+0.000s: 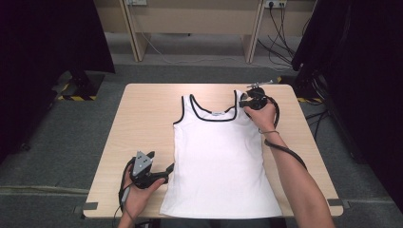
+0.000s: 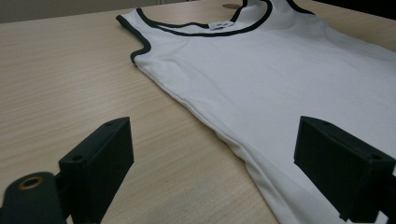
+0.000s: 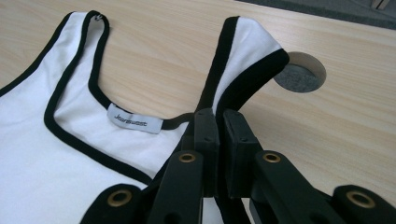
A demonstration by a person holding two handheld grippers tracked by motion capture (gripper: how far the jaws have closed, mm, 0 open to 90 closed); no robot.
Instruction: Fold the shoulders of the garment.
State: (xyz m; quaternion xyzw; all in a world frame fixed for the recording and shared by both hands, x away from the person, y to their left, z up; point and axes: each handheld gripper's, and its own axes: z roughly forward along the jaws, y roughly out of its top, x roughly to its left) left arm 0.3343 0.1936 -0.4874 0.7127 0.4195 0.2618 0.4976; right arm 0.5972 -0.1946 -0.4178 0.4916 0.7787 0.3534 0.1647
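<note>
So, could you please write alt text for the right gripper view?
The right tongs are shut on one black-edged shoulder strap of a white tank top, lifting it off a pale wooden table with a round cable hole.

Even overhead light was soft, table (image 1: 142, 123) bright, room's side edges fell dark, shadows faint, near jaws were slightly blurred, no glare.
</note>
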